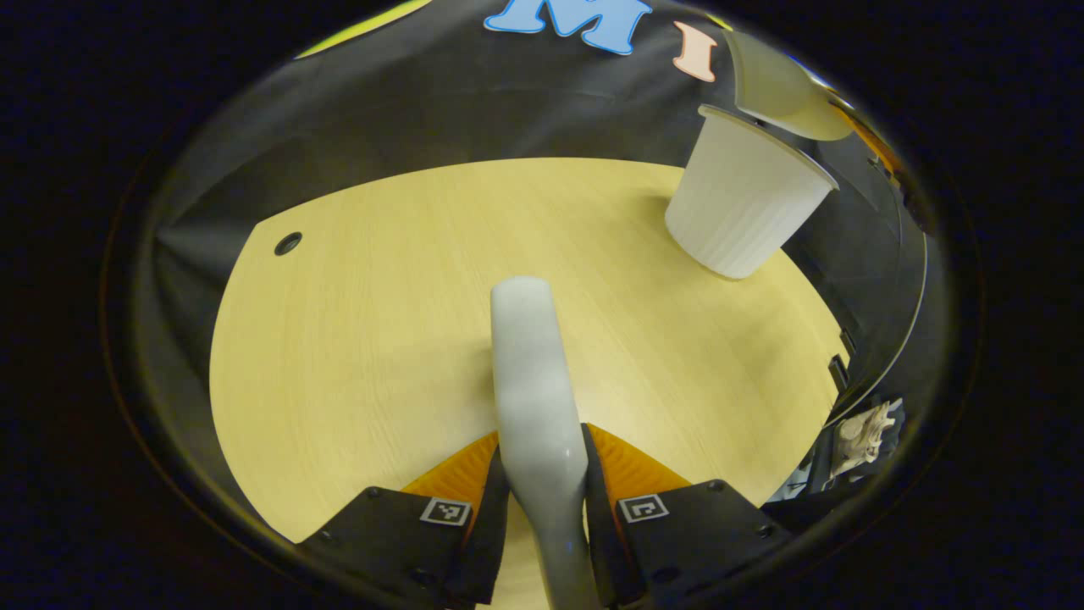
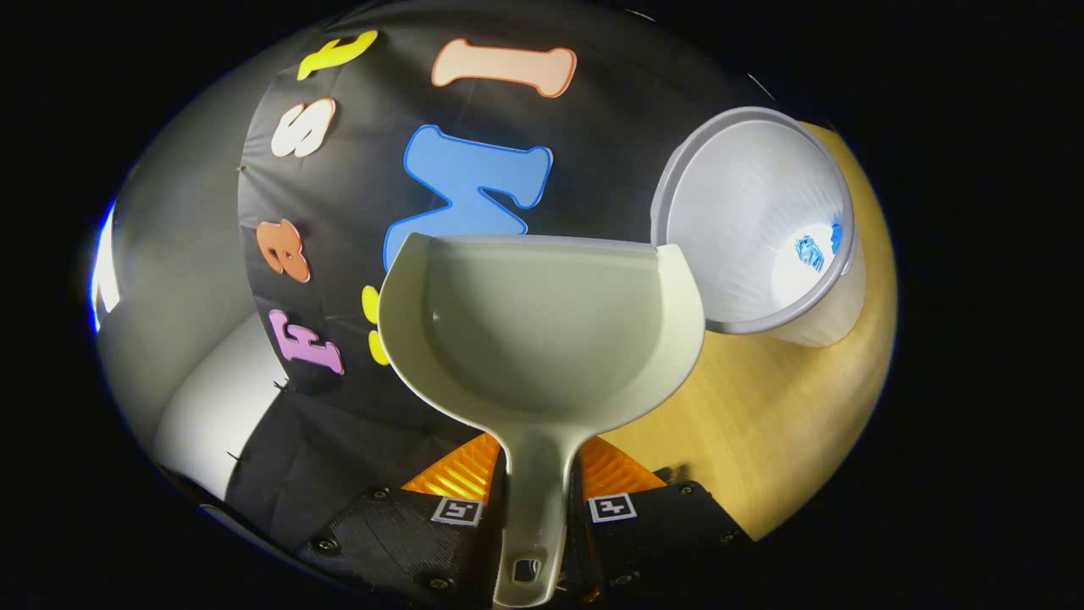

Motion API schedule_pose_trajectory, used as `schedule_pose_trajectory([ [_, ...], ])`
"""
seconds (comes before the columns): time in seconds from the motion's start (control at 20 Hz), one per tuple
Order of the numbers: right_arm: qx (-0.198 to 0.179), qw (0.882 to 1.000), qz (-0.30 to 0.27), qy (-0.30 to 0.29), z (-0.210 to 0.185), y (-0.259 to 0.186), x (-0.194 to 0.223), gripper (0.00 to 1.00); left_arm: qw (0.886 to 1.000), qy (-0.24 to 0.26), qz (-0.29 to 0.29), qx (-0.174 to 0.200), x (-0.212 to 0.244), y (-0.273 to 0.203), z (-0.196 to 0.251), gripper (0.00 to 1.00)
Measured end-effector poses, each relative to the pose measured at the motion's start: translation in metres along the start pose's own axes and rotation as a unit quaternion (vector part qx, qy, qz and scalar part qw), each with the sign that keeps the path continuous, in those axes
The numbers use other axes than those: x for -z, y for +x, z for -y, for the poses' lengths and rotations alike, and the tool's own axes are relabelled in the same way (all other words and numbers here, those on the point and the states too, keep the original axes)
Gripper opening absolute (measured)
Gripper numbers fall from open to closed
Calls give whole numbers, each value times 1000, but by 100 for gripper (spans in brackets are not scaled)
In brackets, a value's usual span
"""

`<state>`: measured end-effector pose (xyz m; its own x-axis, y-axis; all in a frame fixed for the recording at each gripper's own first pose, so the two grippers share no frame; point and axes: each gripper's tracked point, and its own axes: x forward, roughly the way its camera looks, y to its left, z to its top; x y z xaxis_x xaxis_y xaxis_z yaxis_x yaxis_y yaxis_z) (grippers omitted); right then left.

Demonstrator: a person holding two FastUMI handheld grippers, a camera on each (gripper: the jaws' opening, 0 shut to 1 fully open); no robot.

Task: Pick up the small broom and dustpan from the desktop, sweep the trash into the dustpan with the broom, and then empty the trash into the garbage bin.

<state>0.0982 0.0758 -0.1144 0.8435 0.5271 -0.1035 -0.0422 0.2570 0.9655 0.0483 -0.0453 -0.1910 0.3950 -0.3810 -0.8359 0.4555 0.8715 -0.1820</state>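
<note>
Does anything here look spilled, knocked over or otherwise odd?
Nothing stands out. The bin stands upright on the table, blue scraps lie inside it, and the dustpan looks empty.

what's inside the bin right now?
In the right gripper view the bin is seen from above: blue scraps lie at its bottom. The dustpan rim covers the bin's near-left edge, so that part stays unseen.
</note>
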Motion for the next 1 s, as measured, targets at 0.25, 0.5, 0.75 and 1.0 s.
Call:
schedule_pose_trajectory([
  [0.25, 57, 992, -13, -115, 6, -4, 38, 31, 1000, -13, 3, -12, 18, -9, -11, 50],
  [0.5, 142, 962, -30, -229, 34, 0, 68, 31, 999, -29, 5, -27, 33, -20, -25, 47],
  [0.75, 225, 921, -63, -312, 91, 3, 103, 31, 998, -41, 4, -41, 47, -24, -34, 47],
  [1.0, 312, 859, -94, -394, 165, 5, 136, 31, 997, -57, -4, -53, 56, -22, -43, 49],
])
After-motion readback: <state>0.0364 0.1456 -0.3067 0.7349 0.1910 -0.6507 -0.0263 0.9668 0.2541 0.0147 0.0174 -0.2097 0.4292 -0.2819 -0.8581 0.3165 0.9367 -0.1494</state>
